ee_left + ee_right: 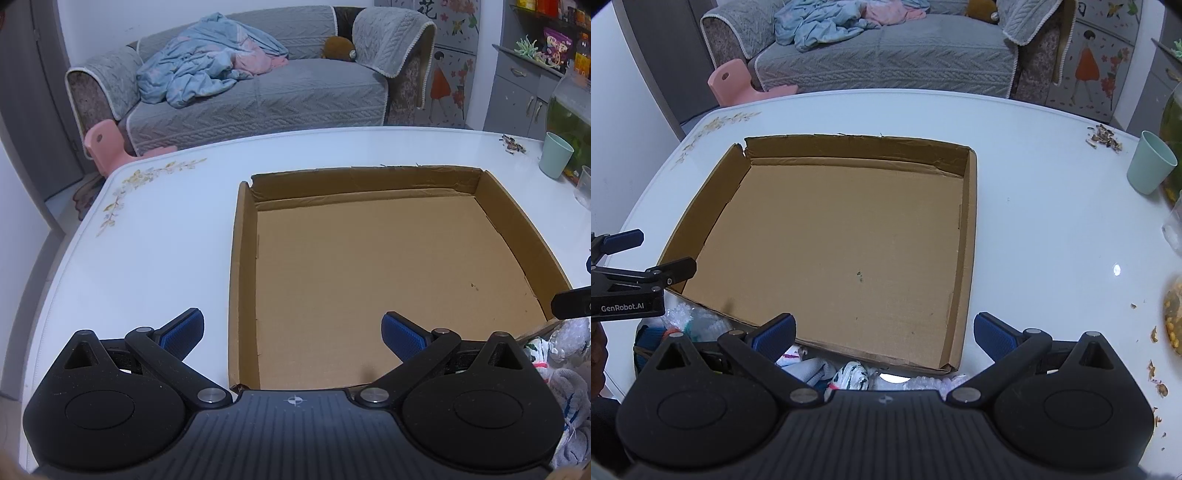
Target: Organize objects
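A shallow empty cardboard tray (436, 177) lies on the white table (159, 236); it also shows in the right wrist view (964, 258). My left gripper (293, 334) is open and empty, hovering over the tray's near left corner. It shows from the side in the right wrist view (653, 254). My right gripper (884, 334) is open and empty above the tray's near edge. A heap of small wrapped cloth items and socks (849, 374) lies at the table's near edge under it, also at the right edge of the left wrist view (565, 354).
A green cup (1150, 168) stands at the table's right, beside a glass fish tank (570, 110). Crumbs and shells (1104, 136) are scattered at the right. A grey sofa (258, 96) and a pink stool (107, 144) stand beyond the table.
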The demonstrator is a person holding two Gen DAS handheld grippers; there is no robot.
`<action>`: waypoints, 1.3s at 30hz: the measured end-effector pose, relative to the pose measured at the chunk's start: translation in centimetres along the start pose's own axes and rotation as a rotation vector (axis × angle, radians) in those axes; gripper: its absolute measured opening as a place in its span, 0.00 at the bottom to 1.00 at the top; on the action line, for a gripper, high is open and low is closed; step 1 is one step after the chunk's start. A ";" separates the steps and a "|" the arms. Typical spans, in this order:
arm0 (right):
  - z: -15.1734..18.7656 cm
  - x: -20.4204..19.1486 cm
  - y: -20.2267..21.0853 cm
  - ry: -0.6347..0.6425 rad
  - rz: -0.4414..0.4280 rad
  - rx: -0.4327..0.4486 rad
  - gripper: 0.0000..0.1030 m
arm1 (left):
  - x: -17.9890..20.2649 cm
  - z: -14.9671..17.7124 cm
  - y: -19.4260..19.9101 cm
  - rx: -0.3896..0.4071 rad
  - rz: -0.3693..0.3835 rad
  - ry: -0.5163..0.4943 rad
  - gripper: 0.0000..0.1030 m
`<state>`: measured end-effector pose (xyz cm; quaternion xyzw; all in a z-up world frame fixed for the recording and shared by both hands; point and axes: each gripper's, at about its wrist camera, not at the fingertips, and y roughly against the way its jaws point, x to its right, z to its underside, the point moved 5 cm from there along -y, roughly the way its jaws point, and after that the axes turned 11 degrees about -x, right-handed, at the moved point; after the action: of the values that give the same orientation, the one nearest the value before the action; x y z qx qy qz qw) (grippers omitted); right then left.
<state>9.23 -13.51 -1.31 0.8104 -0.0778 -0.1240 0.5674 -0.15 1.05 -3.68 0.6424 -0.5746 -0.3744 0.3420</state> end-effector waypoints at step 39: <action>0.2 -0.2 -0.1 0.020 0.004 -0.035 1.00 | -0.4 0.0 0.0 -0.024 -0.049 0.071 0.99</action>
<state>8.96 -13.62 -1.40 0.8014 -0.0712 -0.1160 0.5825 -0.20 1.50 -3.61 0.6649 -0.5418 -0.3665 0.3606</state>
